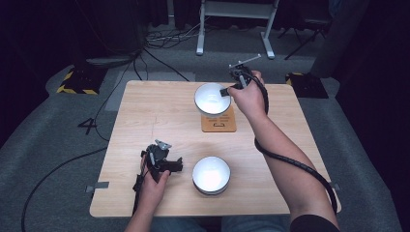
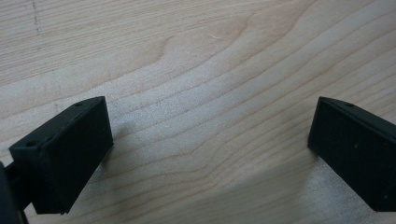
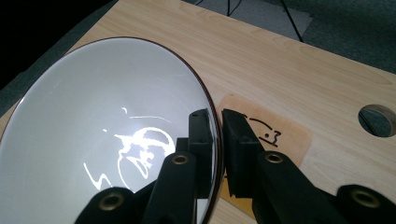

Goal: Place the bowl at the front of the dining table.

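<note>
Right gripper (image 3: 219, 135) clamps the far bowl's (image 3: 93, 116) rim; left gripper (image 2: 210, 154) gapes over bare table (image 2: 210, 60)

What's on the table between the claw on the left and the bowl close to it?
Nothing: in the high view, only bare wood of the table lies between the left claw and the near bowl.

Second white bowl (image 1: 211, 175) sat on the wooden table (image 1: 159, 121), near its front edge. Behind the table, white desk legs (image 1: 200, 29) stood on grey floor w/ black cables (image 1: 159, 38) just beside them. Yellow-black striped block (image 1: 77, 79) lay off the table's far-left corner, another dark block (image 1: 305, 83) off its far-right corner.
</note>
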The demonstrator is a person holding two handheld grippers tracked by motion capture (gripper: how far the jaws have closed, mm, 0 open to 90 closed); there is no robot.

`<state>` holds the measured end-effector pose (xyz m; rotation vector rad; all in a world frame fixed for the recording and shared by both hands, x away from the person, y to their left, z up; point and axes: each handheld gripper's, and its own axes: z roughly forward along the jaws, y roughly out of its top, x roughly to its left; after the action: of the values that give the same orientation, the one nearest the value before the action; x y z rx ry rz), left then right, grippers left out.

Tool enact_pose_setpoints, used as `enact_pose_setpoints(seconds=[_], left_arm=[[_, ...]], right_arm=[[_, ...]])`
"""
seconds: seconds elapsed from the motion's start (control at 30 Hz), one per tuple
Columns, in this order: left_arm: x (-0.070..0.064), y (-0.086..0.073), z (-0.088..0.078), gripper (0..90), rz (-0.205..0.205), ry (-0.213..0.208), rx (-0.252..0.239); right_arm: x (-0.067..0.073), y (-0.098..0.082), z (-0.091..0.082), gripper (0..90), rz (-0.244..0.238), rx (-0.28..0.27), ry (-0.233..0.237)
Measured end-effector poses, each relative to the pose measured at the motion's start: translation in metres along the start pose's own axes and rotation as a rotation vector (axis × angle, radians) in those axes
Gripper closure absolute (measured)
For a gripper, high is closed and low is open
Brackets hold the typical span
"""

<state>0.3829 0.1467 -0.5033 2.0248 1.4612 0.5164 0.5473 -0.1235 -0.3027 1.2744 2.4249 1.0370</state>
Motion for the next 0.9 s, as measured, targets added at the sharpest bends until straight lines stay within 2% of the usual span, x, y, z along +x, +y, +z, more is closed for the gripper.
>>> enact_pose_setpoints(seconds=[0.13,0.23,0.43,0.53,0.7,0.9], left_arm=[[0.000,0.000,0.000,0.0,0.001,0.001,0.001],[0.000,0.000,0.000,0.0,-0.004,0.002,0.000],[0.000,0.002,0.002,0.0,-0.008,0.011,-0.002],[0.000,0.003,0.002,0.0,-0.013,0.002,-0.002],[0.000,0.003,0.003,0.0,-0.016,0.003,0.001],[0.000,0.003,0.003,0.0,-0.016,0.001,-0.001]], right_arm=[[-0.012,0.007,0.007,82.4,0.043,0.002,-0.041],[-0.020,0.011,0.010,82.4,0.085,-0.006,-0.054],[-0.029,0.014,0.017,82.3,0.153,-0.017,-0.070],[-0.034,0.012,0.021,82.4,0.192,-0.028,-0.065],[-0.040,0.012,0.027,82.3,0.232,-0.049,-0.085],[-0.048,0.013,0.034,82.3,0.261,-0.037,-0.142]])
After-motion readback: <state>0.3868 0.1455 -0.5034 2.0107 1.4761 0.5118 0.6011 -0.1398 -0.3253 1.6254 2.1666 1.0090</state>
